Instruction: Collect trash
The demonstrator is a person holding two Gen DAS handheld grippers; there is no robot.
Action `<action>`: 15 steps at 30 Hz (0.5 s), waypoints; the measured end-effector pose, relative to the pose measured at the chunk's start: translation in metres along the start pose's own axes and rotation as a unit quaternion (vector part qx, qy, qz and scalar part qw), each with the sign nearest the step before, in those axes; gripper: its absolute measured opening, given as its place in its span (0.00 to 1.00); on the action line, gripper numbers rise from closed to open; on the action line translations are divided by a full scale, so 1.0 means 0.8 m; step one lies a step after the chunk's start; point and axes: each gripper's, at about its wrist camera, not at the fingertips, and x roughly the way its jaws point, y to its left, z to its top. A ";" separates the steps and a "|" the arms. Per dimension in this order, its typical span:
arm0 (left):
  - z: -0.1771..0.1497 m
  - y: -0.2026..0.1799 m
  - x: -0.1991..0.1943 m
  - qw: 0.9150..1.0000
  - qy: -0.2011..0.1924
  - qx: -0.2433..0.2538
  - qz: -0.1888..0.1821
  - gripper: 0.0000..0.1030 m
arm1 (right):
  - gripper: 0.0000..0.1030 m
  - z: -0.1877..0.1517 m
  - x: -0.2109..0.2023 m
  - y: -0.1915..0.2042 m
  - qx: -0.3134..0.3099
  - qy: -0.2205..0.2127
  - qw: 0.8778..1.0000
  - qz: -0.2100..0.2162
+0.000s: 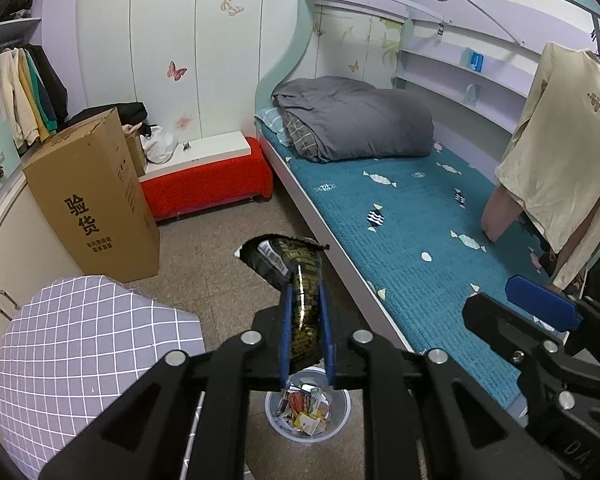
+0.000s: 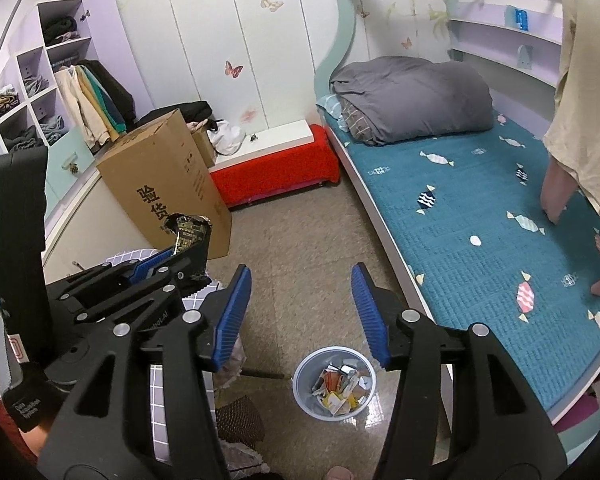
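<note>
A crumpled black and gold snack wrapper sticks up from between the blue pads of my left gripper, which is shut on it. Directly below, on the floor, stands a small grey trash bin with several paper scraps inside. In the right wrist view my right gripper stands open with nothing between its fingers, above and just behind the same bin. The left gripper with the wrapper shows there at the left. One blue pad of the right gripper appears at the right edge of the left wrist view.
A tall cardboard box stands on the tiled floor at the left, a red bench behind it. A bed with a teal cover and a grey duvet runs along the right. A checked cloth lies at lower left; a beige shirt hangs over the bed.
</note>
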 end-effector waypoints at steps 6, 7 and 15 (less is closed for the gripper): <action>0.004 -0.003 -0.004 1.000 -0.011 -0.001 0.008 0.50 | 0.51 0.001 -0.004 -0.006 0.004 -0.003 1.000 -0.001; 0.004 -0.003 -0.005 1.000 -0.012 -0.001 0.008 0.50 | 0.51 0.001 -0.004 -0.007 0.005 -0.003 1.000 -0.001; 0.003 -0.003 -0.017 1.000 -0.019 -0.008 0.015 0.52 | 0.51 0.002 -0.009 -0.006 0.003 -0.003 1.000 0.003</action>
